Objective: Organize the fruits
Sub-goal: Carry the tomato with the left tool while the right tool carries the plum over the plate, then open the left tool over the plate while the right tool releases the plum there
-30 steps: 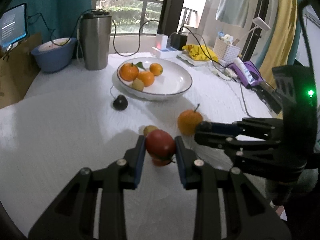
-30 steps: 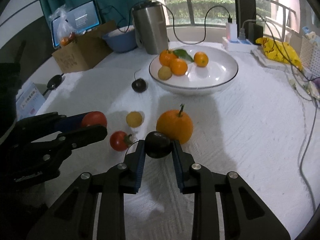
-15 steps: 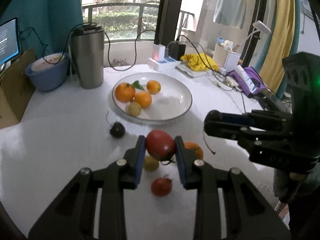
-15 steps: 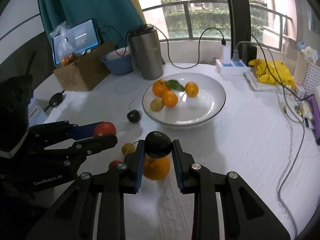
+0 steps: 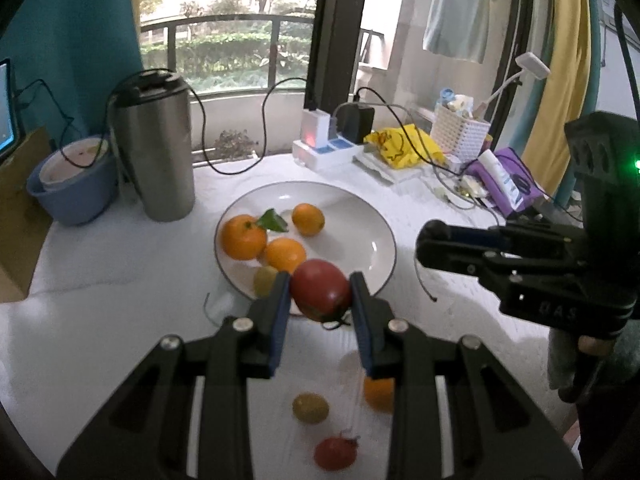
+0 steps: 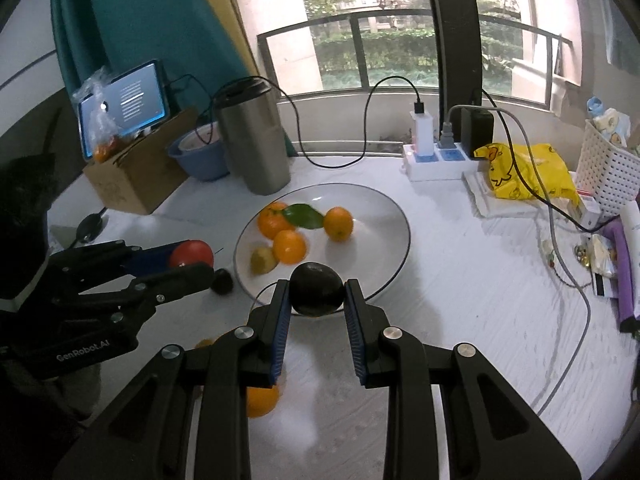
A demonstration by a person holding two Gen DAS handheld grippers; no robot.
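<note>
A red tomato is clamped between the pads of the left gripper, raised above the near rim of the white plate. A dark round fruit is pinched likewise by the right gripper. Three oranges and a small yellow-green fruit are seen in the plate's left half.
</note>
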